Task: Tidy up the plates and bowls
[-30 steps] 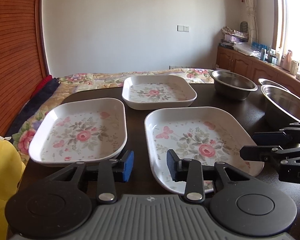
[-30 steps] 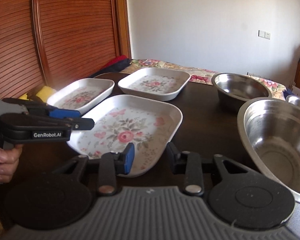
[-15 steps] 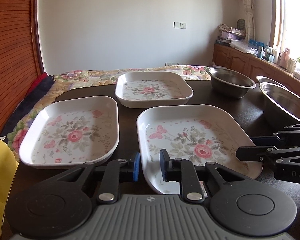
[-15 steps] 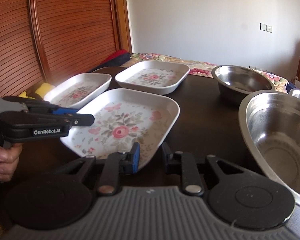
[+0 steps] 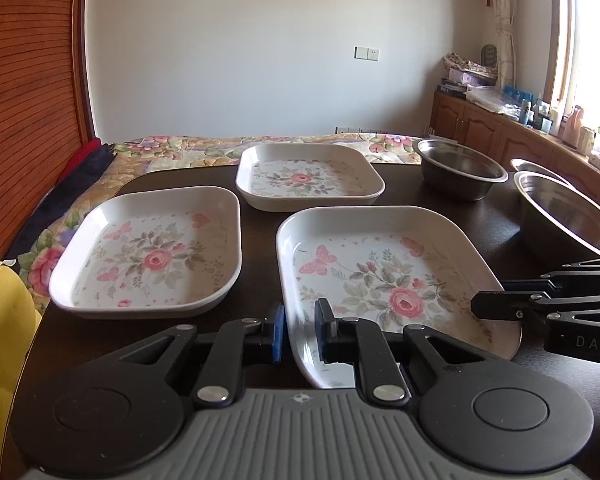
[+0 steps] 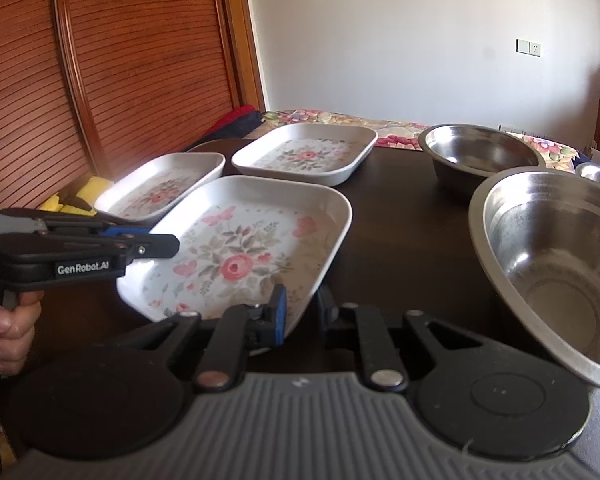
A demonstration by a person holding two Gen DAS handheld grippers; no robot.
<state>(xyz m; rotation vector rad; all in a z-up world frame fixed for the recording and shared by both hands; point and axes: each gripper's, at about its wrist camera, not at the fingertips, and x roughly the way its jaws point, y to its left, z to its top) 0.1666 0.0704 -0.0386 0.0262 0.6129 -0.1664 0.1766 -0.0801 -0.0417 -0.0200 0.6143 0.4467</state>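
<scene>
Both the left gripper (image 5: 299, 332) and the right gripper (image 6: 300, 314) have their jaws pinching opposite near-rim corners of the nearest floral plate (image 5: 380, 276) on the table (image 6: 400, 216), so the grasp step looks done; next, lift it level and stack it.

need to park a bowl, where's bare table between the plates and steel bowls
Bare dark table lies between the near floral plate and the big steel bowl, reaching the far steel bowl. Crowded: only narrow gaps among the left plate, far plate and near one.
</scene>
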